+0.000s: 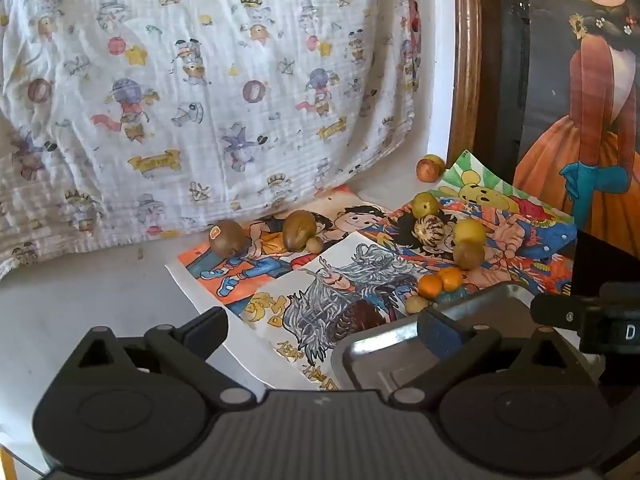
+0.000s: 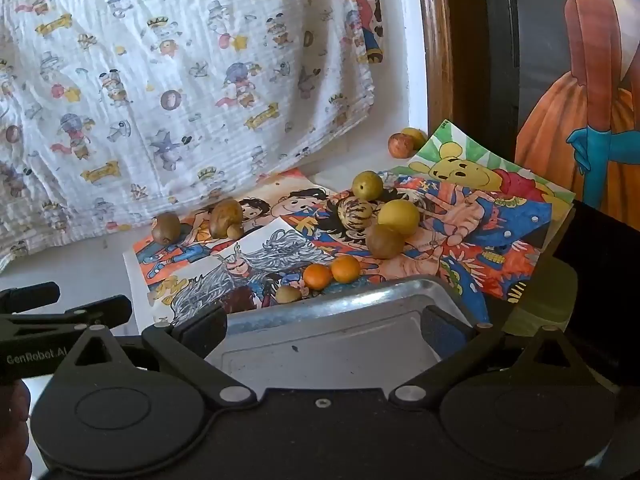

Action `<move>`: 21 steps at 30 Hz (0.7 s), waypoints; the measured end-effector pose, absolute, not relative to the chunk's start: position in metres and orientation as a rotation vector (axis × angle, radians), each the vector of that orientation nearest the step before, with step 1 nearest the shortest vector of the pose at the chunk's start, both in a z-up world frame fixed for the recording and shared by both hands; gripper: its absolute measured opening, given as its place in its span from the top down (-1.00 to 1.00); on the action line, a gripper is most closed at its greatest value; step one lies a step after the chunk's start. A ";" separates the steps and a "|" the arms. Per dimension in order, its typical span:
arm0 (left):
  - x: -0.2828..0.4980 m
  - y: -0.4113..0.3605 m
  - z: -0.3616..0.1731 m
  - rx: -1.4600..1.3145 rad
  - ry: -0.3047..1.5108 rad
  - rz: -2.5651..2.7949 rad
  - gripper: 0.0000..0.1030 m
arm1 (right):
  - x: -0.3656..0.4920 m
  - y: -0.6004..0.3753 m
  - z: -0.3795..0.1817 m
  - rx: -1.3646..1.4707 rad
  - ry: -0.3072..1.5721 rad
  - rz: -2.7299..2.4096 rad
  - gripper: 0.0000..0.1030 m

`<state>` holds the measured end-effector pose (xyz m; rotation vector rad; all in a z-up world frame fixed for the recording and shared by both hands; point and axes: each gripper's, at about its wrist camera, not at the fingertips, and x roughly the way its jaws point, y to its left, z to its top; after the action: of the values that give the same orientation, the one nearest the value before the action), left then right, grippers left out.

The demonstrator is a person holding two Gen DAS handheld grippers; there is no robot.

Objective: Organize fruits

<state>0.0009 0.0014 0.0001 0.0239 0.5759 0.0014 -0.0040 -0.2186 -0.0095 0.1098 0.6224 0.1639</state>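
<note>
Fruits are lying loose on overlapping cartoon drawings [image 2: 460, 216] spread over a white desk [image 1: 80, 312]; a patterned cloth [image 1: 180, 80] is hanging behind.

Metal tray [image 2: 320, 344] is sitting at the near edge, bare so far — likely the collecting place, though that is a guess.

Left gripper [image 1: 324, 328]: fingers spread wide, nothing between them, hovering over the near edge beside the tray. Right gripper [image 2: 324, 324]: fingers likewise released, empty, poised above the tray.

Where the fruit is sitting:
- Two small oranges [image 2: 332, 272] touching each other, just beyond the tray's far rim, a small tan fruit [image 2: 288, 294] beside them.
- Yellow round fruit [image 2: 398, 218] touching a brown one [image 2: 384, 242]; striped fruit [image 2: 354, 210] and greenish one [image 2: 367, 185] just behind.
- Kiwi-like brown fruit [image 1: 226, 236] with a sticker, toward the left edge of the drawings; a larger brown fruit [image 1: 299, 229] near it.
- One reddish fruit [image 1: 429, 168] off the paper, at the far edge.

Handling, as I am judging it: all light, round, prone to rolling on slick paper. Oranges firm, forgiving. Brown fruits possibly soft; gentle squeeze. Taking each across its widest middle seems safest.
</note>
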 end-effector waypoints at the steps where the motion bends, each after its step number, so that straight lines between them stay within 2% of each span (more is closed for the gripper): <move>1: 0.001 0.002 0.000 0.015 0.578 0.002 -0.99 | -0.004 -0.218 -0.009 0.108 0.621 0.163 -0.99; 21: 0.001 0.005 0.001 -0.005 0.573 0.004 -0.99 | -0.005 -0.216 -0.009 0.116 0.618 0.175 -0.99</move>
<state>0.0013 0.0048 0.0008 -0.0047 0.5727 0.0035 -0.0047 -0.2161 -0.0086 0.1157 0.6175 0.1749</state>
